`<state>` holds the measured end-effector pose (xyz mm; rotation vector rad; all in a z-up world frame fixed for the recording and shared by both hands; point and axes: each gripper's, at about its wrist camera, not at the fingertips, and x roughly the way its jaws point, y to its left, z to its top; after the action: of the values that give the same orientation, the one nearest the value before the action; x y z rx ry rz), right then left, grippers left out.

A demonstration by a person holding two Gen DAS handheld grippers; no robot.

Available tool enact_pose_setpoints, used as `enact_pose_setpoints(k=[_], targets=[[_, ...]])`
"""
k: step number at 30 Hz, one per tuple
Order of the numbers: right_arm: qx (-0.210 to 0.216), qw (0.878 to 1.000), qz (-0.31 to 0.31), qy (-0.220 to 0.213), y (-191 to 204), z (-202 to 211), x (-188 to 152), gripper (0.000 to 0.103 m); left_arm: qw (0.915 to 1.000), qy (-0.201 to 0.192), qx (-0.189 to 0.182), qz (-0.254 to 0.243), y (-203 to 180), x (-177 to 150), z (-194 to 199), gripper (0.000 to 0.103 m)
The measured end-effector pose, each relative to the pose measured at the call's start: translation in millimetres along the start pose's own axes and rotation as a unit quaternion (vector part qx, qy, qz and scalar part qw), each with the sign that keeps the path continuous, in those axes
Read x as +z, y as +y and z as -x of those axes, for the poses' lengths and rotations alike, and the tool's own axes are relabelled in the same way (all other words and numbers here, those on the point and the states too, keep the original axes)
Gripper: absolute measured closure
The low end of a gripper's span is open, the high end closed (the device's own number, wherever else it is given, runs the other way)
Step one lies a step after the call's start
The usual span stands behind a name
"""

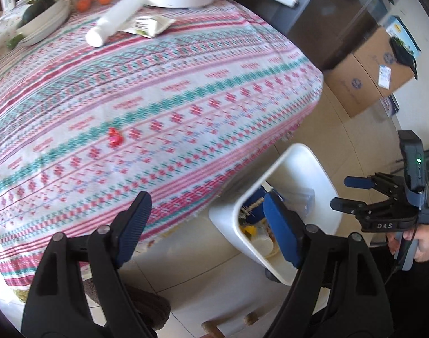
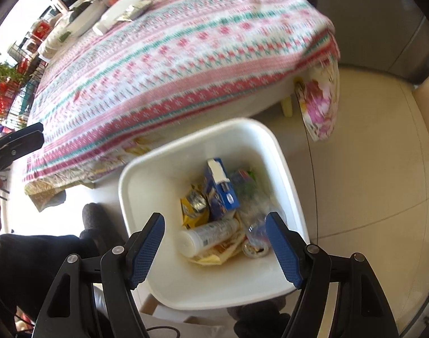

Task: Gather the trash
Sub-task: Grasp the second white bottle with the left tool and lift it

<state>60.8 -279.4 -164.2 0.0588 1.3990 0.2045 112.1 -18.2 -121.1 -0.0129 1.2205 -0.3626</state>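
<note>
Right gripper (image 2: pixel 214 248) spread, empty, over white plastic trash bin (image 2: pixel 135 169) holding blue carton (image 2: pixel 218 188). Left gripper (image 1: pixel 207 225) spread, empty; small red scrap (image 1: pixel 115 138) on patterned tablecloth (image 1: pixel 186 79) ahead of it

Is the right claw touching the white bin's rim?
Apart. The right wrist view shows the right claw open and empty above the white bin; the left wrist view shows it clear of the bin.
</note>
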Motion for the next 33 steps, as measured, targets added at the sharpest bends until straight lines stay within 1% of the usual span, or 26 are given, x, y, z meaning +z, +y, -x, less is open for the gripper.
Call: enact_pose_setpoints(k=[5, 8, 11, 14, 17, 20, 24, 27, 30, 32, 33], targets=[[0.0, 1.0, 0.01, -0.014, 19, 8, 17, 0.027, 0.9996, -0.011, 0.016, 0.018, 23, 4, 5, 0.021], [-0.008, 0.999, 0.021, -0.028, 29, 12, 29, 0.026, 0.9988, -0.026, 0.039, 0.016, 33, 10, 8, 0.02], [-0.012, 0.998, 0.034, -0.051, 44, 16, 45, 0.025, 0.9964, -0.051, 0.068, 0.007, 47, 22, 10, 0.019], [-0.019, 0.996, 0.054, -0.074, 57, 16, 61, 0.024, 0.9922, -0.076, 0.099, 0.005, 64, 40, 9, 0.017], [-0.022, 0.994, 0.06, -0.088, 66, 14, 77, 0.023, 0.9879, -0.103, 0.116, 0.001, 83, 59, 6, 0.017], [-0.013, 0.994, 0.059, -0.094, 71, 9, 93, 0.023, 0.9849, -0.13, 0.114, 0.008, 105, 81, -4, 0.017], [-0.02, 0.992, 0.071, -0.104, 78, -1, 115, 0.022, 0.9822, -0.161, 0.092, 0.03, 129, 110, -24, 0.017], [-0.026, 0.989, 0.087, -0.118, 83, -11, 131, 0.022, 0.978, -0.188, 0.089, 0.015, 134, 129, -40, 0.018], [-0.025, 0.986, 0.1, -0.132, 87, -20, 148, 0.022, 0.9743, -0.207, 0.088, -0.003, 139, 144, -56, 0.022], [-0.02, 0.984, 0.106, -0.141, 90, -25, 158, 0.022, 0.9736, -0.211, 0.086, -0.01, 142, 153, -65, 0.028], [-0.019, 0.983, 0.108, -0.145, 91, -29, 164, 0.022, 0.9733, -0.215, 0.08, -0.013, 144, 157, -69, 0.033]])
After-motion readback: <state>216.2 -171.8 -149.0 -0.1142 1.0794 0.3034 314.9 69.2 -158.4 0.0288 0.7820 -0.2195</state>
